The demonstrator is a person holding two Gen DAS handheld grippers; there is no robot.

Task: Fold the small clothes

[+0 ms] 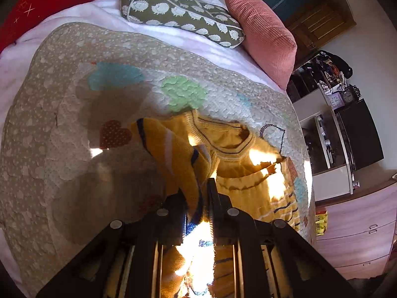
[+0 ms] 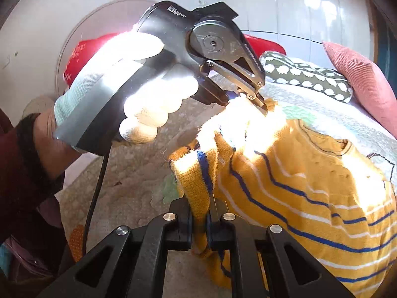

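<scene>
Hand-held gripper point(image 2: 199, 219) pinching yellow sweater point(image 2: 297, 193), glare-whitened fabric unreadable.

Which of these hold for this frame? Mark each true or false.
1. Both grippers are shut on the sweater. True: left gripper and right gripper each pinch knit.
2. The sweater is plain red. False: yellow with blue and white stripes.
3. A pink pillow lies on the bed. True.
4. The hand on the left gripper is bare. False: it wears a white glove.
5. The sweater lies fully flat. False: its gripped edge is lifted off the quilt.
</scene>
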